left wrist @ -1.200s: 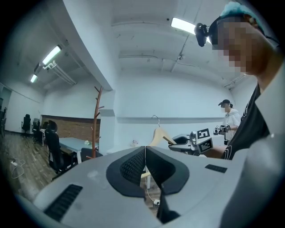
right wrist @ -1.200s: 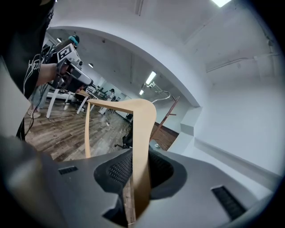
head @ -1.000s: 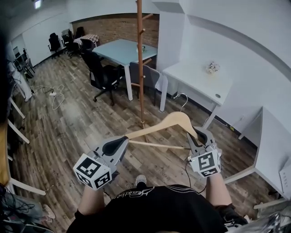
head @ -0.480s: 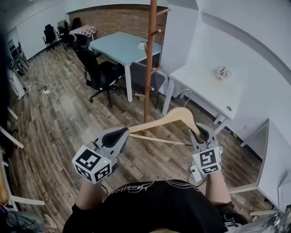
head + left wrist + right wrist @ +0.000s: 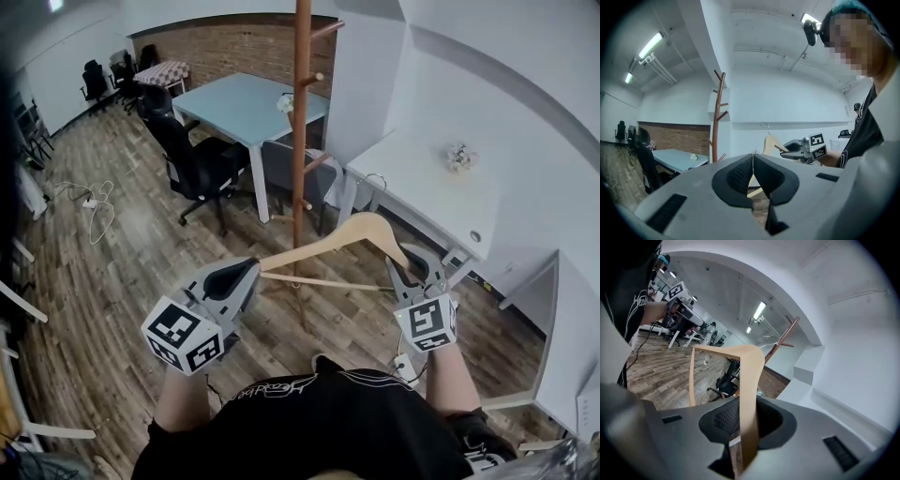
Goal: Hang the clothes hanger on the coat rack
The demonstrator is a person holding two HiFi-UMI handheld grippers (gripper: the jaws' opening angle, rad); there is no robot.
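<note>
In right gripper's [image 5: 743,420] narrow grip: hanger [image 5: 751,376]

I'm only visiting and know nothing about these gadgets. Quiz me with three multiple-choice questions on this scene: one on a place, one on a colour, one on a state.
1. Where does the coat rack stand?
A. upright on the floor, beyond the hanger
B. lying flat on the floor
C. on top of a desk

2. What colour is the table behind the rack?
A. red
B. light blue
C. black

3. What state is the hanger in?
A. hung on the rack
B. held at its ends by the left gripper and right gripper
C. lying on the floor

Answers:
1. A, its pole rises from the floor past the hanger.
2. B, its top is pale blue.
3. B, each gripper's fingers are closed on one end.
</note>
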